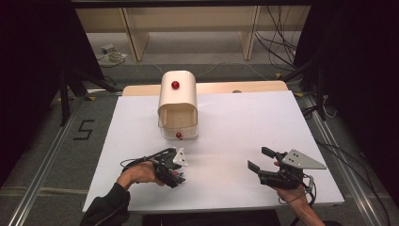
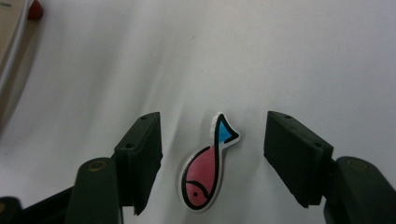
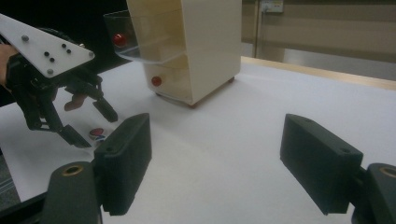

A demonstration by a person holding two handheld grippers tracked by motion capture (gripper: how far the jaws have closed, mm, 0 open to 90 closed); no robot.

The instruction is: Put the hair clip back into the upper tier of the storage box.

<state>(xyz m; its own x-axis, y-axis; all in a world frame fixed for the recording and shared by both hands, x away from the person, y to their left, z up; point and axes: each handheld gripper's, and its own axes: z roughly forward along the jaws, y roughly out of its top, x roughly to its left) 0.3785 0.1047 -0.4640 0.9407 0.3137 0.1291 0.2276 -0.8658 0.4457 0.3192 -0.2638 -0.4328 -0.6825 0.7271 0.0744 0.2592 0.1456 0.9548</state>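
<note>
Two black jaws of the left gripper [image 2: 212, 158] stand on either side of a small flat fish [image 2: 205, 172] that lies on the white table [image 2: 280, 56]. The jaws are partly open with clear gaps on both sides of the fish, so nothing is held yet. In the left gripper view the fish lies dead centre between them, its long axis running roughly along the jaws and a little slanted, tail pointing away from the camera and head toward it. Closing would therefore pinch it across its narrow width, which looks like the right way to take it.

The fish is a thin cut-out, glossy, pink in the body with a blue tail, a black outline and a white border; it seems to be card or plastic, though I cannot be sure which. Being so flat, it may call for the jaw tips to come right down to the table.

The right gripper [image 1: 263, 161] hovers well apart to the right, jaws wide and empty. Farther back stands a cream box [image 1: 178, 94] with rounded top, red knobs and a clear front drawer.
</note>
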